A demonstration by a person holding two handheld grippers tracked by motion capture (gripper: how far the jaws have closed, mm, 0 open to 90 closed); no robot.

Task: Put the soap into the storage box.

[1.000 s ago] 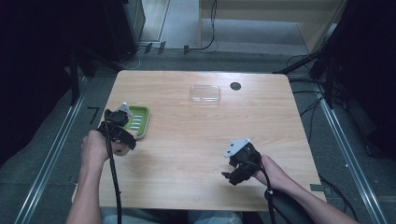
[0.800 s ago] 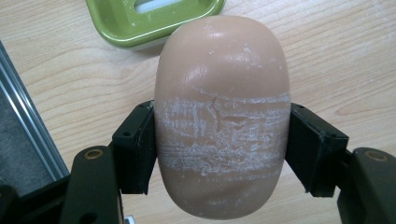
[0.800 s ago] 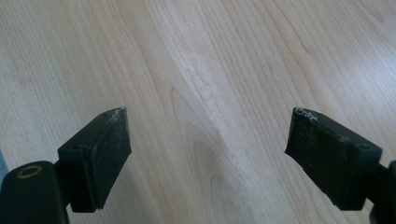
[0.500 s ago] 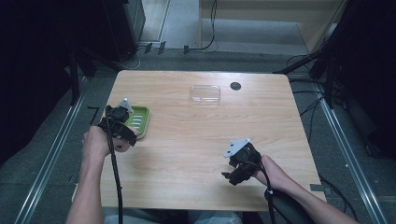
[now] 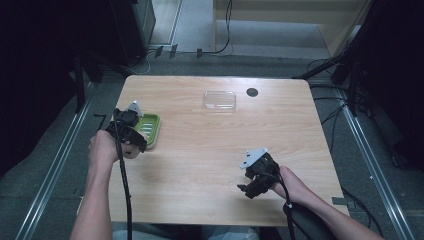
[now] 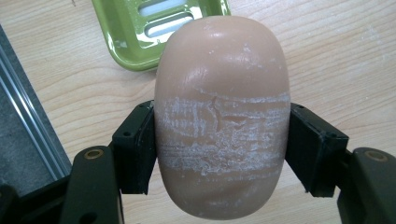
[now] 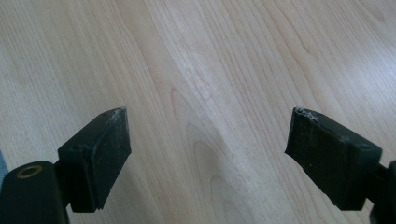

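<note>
No readable text or labels anywhere.

A rectangular light wooden table (image 5: 200, 165) occupies the centre of the frame. A green slotted soap dish (image 5: 148, 129) lies at centre left, near the table's left edge. A clear rectangular plastic lid (image 5: 219, 100) lies at upper centre, with a round black grommet (image 5: 252, 92) just to its right. The left gripper (image 5: 129, 131), black with a grey triangular plate, is held by a hand (image 5: 102, 149) at the dish's left edge. The right gripper (image 5: 255, 176), held by the other hand (image 5: 292, 184), sits at lower right over bare wood. Grey floor (image 5: 45, 165) with metal rails surrounds the table.
</note>
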